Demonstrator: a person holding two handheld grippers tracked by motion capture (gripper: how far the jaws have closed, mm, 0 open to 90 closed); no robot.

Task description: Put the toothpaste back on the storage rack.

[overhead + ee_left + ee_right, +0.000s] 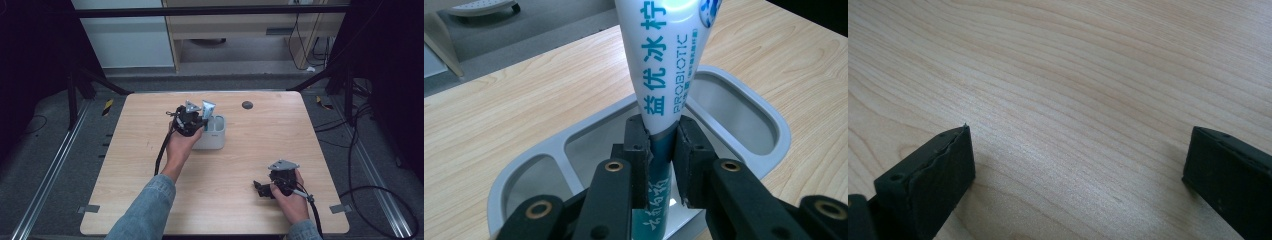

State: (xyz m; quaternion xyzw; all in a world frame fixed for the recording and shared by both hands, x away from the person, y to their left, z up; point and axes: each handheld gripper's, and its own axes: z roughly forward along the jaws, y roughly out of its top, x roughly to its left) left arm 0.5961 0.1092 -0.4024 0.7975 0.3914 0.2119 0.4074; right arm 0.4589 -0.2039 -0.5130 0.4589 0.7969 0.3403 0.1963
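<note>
Two grippers are out on the wooden table [240,200]. The left gripper [660,150] sits near the middle of the table, a bit toward 11 o'clock, and its jaws are pinched tight on a toothpaste tube [664,65]. The tube is white with blue letters and stands almost straight up, with its dark lower end down inside a grey holder [744,95]. The holder has rounded corners and walls that split it into cups; the tube goes into the middle one, and the cups on both sides of it look empty. In the high view the holder [212,137] sits just beside the left hand [182,145], well away from every table edge. The right gripper [265,190] rests low at 5 o'clock, close to the near edge, with its jaws spread wide and nothing between them but bare wood. Lots of open table lies between the two grippers and out toward 3 o'clock. A small dark round spot [247,105] sits near the far edge at 12 o'clock.
</note>
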